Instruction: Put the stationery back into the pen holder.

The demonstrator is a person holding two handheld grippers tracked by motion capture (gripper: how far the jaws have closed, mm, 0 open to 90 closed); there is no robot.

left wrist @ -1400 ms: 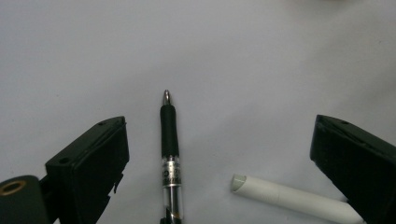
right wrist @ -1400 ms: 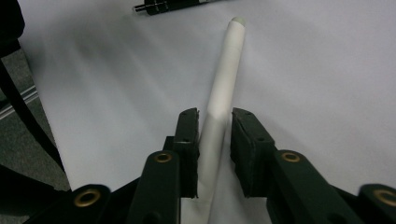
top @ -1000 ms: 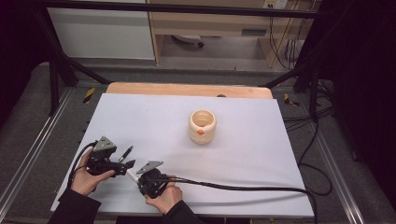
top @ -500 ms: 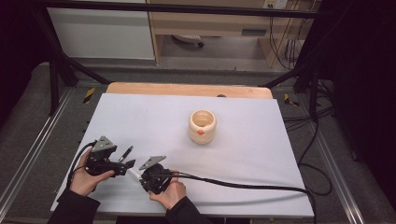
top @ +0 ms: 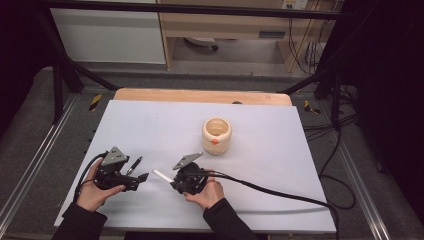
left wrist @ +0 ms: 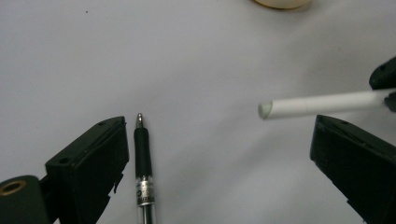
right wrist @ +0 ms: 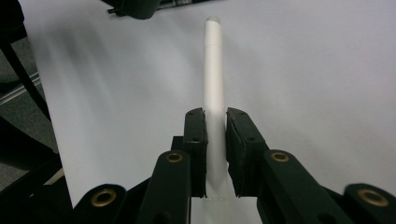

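- High view: right gripper (top: 171,182) near front edge of white table sheet (top: 280,150), left of centre, clamped on thin white plastic tube (top: 161,175); tube sticks out toward left gripper (top: 142,179).
- Left gripper near front-left corner, just beside right one, not touching. Black pen with silver band (top: 134,164) flat on sheet just beyond it.
- Cream ribbed ceramic cup with orange dot (top: 217,135) near sheet centre, well apart from both grippers, upright.
- Left gripper view: jaws wide apart, nothing clamped. Pen lying just inside one jaw, tip pointing away. Tube end (left wrist: 299,103) hanging in gap toward other jaw, clear of sheet by look of shadow.
- Right gripper view: pads (right wrist: 195,140) pinched on tube near its rear end, most of length cantilevered forward.
- Risks, judged: grip far back on smooth round tube, so likely pivot or slip if free end bumps left jaw or sheet.
- Pen could be knocked away if left jaws close or shift carelessly.
- Trailing cable (top: 280,192) across sheet could drag during swing toward cup.
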